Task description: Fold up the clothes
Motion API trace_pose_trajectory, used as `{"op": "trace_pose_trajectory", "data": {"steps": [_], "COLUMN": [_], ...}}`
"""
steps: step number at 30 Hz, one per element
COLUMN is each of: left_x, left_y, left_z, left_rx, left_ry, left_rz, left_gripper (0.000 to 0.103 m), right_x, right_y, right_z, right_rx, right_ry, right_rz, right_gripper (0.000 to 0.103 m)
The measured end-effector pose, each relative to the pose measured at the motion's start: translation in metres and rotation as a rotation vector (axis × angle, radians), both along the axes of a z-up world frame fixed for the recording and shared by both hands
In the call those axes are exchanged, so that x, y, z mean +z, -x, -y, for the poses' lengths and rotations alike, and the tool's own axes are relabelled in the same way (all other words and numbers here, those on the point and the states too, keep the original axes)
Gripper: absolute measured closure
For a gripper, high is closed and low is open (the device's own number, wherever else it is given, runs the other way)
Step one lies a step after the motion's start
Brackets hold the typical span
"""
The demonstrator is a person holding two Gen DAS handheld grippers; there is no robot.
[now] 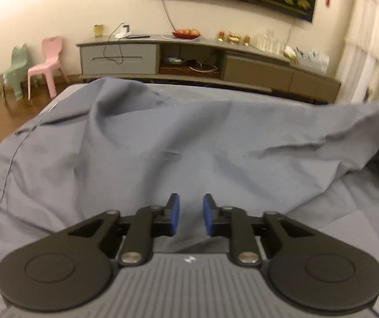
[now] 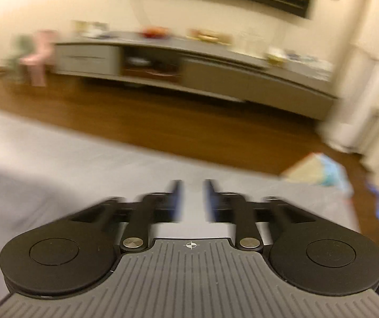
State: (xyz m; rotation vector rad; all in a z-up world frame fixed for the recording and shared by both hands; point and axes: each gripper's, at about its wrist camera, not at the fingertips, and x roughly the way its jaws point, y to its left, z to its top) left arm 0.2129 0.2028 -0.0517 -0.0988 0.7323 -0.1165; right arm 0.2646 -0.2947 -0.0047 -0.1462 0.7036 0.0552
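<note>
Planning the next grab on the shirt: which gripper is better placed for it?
Left, probably. The left gripper hangs right over the shirt, jaws apart and empty. The right gripper points past it at bare sheet.

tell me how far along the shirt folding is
Early. Done: the blue button-up shirt is laid over the grey sheet, though rumpled and with no neat fold visible. In hand: nothing; the left tool hovers over the cloth with a gap showing, and the right tool is empty. Left: smoothing and all folds.
</note>
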Motion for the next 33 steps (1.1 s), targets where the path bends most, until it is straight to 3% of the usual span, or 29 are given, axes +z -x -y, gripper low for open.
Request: {"op": "trace_pose_trajectory", "data": {"steps": [4, 7, 9, 11, 12, 14, 16, 19, 22, 23, 25, 29, 30, 32, 33], "left_x": [0.008, 0.023, 0.03, 0.033, 0.033, 0.032, 0.029, 0.023, 0.014, 0.01, 0.005, -0.002, -0.002, -0.002, -0.003], "left_y": [0.007, 0.025, 0.043, 0.062, 0.067, 0.073, 0.071, 0.063, 0.052, 0.048, 0.042, 0.042, 0.042, 0.042, 0.04], "left_z": [-0.033, -0.064, -0.083, -0.098, -0.104, -0.116, -0.119, -0.109, -0.097, -0.092, -0.085, -0.071, -0.066, -0.058, -0.056], "left_rx": [0.193, 0.409, 0.525, 0.592, 0.604, 0.608, 0.577, 0.507, 0.431, 0.405, 0.362, 0.319, 0.311, 0.293, 0.285], "left_ry": [0.119, 0.19, 0.215, 0.252, 0.277, 0.329, 0.359, 0.391, 0.42, 0.429, 0.439, 0.407, 0.398, 0.382, 0.376], "left_rz": [0.016, 0.069, 0.109, 0.141, 0.146, 0.146, 0.128, 0.097, 0.057, 0.043, 0.019, -0.014, -0.018, -0.021, -0.025], "left_gripper": [0.082, 0.079, 0.073, 0.072, 0.07, 0.07, 0.07, 0.07, 0.068, 0.067, 0.065, 0.064, 0.063, 0.06, 0.06], "right_x": [-0.069, -0.104, -0.128, -0.146, -0.149, -0.135, -0.102, -0.023, 0.056, 0.071, 0.085, 0.048, 0.032, -0.009, -0.025], "right_y": [0.101, 0.128, 0.125, 0.118, 0.113, 0.106, 0.111, 0.139, 0.174, 0.175, 0.167, 0.144, 0.142, 0.142, 0.144], "right_z": [-0.057, -0.102, -0.123, -0.125, -0.122, -0.102, -0.085, -0.058, -0.023, -0.01, 0.016, 0.051, 0.049, 0.032, 0.02], "right_rx": [0.219, 0.282, 0.279, 0.28, 0.266, 0.222, 0.174, 0.094, 0.023, 0.002, -0.043, -0.12, -0.11, -0.038, 0.002], "right_ry": [0.09, 0.172, 0.302, 0.4, 0.428, 0.43, 0.472, 0.513, 0.44, 0.418, 0.397, 0.304, 0.299, 0.257, 0.247], "right_rz": [-0.005, -0.015, 0.005, -0.035, -0.059, -0.038, 0.043, 0.214, 0.329, 0.328, 0.295, 0.158, 0.137, 0.128, 0.124], "right_gripper": [0.027, 0.023, 0.026, 0.064, 0.103, 0.103, 0.103, 0.103, 0.103, 0.103, 0.103, 0.103, 0.096, 0.065, 0.034]}}
